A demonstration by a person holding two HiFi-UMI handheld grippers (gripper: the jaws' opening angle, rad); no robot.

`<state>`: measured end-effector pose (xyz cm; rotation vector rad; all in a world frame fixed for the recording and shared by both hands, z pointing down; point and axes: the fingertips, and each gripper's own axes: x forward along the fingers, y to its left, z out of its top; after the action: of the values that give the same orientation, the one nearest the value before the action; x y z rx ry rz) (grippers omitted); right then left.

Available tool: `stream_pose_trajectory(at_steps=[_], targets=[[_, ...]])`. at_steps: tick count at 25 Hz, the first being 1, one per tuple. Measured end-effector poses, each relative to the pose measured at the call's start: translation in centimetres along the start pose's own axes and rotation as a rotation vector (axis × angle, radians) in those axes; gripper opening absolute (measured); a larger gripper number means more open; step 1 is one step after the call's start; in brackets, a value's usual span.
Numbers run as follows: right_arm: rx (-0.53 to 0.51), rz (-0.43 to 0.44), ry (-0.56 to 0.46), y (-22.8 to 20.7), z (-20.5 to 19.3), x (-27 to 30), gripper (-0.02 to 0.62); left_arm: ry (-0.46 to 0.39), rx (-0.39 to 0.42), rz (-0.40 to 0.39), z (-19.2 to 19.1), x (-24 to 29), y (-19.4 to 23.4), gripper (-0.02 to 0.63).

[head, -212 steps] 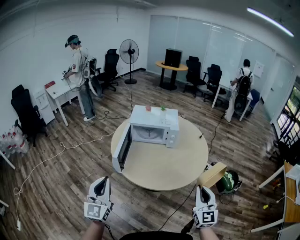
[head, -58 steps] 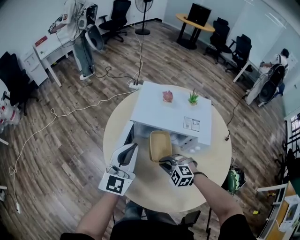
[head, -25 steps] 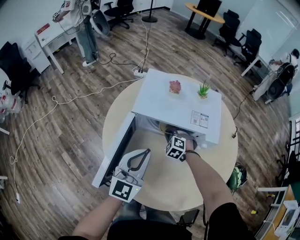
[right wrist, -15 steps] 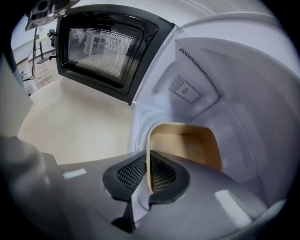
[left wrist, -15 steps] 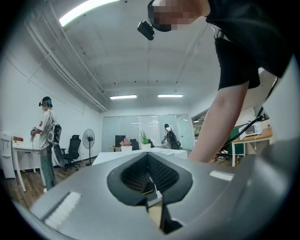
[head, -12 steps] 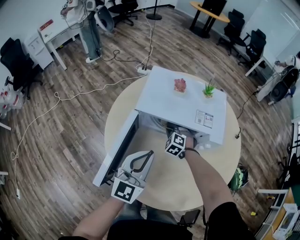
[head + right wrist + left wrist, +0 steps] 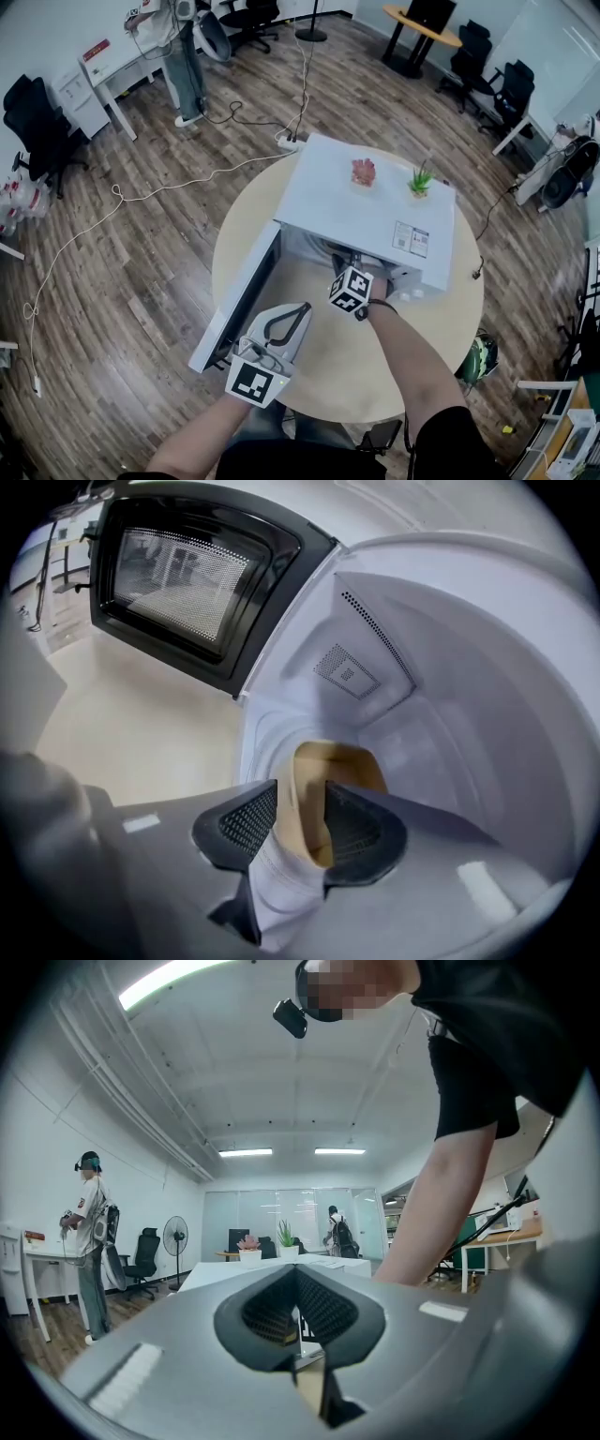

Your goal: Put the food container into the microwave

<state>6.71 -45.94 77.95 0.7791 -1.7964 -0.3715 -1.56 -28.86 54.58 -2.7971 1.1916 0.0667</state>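
Sitting inside the microwave (image 7: 450,667), the tan food container (image 7: 339,761) has its near wall between the jaws of the right gripper (image 7: 300,797), which have just been spreading and stand wide, so this looks like the release step, and next comes a straight pull-out without snagging the rim, the left gripper (image 7: 295,1283) pressed together, empty, idle.

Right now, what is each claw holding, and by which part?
Nothing is held. The right claw has just opened, the container rim loose between its jaws. The left claw is shut, empty.
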Motion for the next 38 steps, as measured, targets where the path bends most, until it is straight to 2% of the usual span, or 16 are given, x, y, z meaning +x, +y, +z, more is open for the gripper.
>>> stream_pose_trajectory(at_steps=[2,3,6,10,14,17,20,24,27,31,35,38], targets=[[-0.006,-0.007,0.000,0.2,-0.2,-0.4,0.141,0.064,-0.106,0.024,-1.2,-0.2,-0.1,-0.002],[-0.002,-0.010,-0.002,0.3,-0.2,-0.7,0.141,0.075,-0.124,0.027,-1.4,-0.2,-0.1,-0.002],[0.011,-0.015,-0.009,1.4,-0.5,-2.1,0.141,0.067,-0.110,0.018,-1.1,-0.1,-0.3,-0.002],[-0.045,-0.011,-0.017,3.7,-1.2,-5.1,0.141,0.050,-0.109,0.010,-0.6,0.2,-0.7,-0.002],[-0.049,0.024,-0.021,6.4,-2.6,-8.7,0.135,0.036,-0.111,-0.003,-0.1,0.4,-1.3,-0.002],[-0.024,0.046,-0.007,8.5,-4.5,-12.2,0.072,0.034,-0.105,-0.015,0.3,0.4,-1.9,-0.002],[0.000,0.053,-0.017,9.8,-5.8,-16.1,0.034,0.035,-0.094,-0.011,1.0,0.0,-2.0,-0.002],[0.066,0.073,-0.052,12.2,-6.4,-21.5,0.014,0.038,-0.045,-0.023,2.1,-1.0,-2.5,-0.002],[0.139,0.046,-0.116,12.8,-5.1,-25.7,0.009,0.037,-0.017,-0.031,3.4,-1.7,-2.8,-0.002],[0.266,-0.024,-0.257,11.5,-1.5,-31.8,0.009,0.047,-0.051,-0.016,5.3,-2.9,-3.4,-0.002],[0.395,-0.131,-0.417,8.2,1.5,-37.3,0.009,0.048,-0.055,-0.003,7.1,-3.5,-3.5,-0.002],[0.543,-0.221,-0.543,5.0,2.4,-41.0,0.009,0.036,-0.048,0.009,8.6,-3.6,-3.4,-0.002]])
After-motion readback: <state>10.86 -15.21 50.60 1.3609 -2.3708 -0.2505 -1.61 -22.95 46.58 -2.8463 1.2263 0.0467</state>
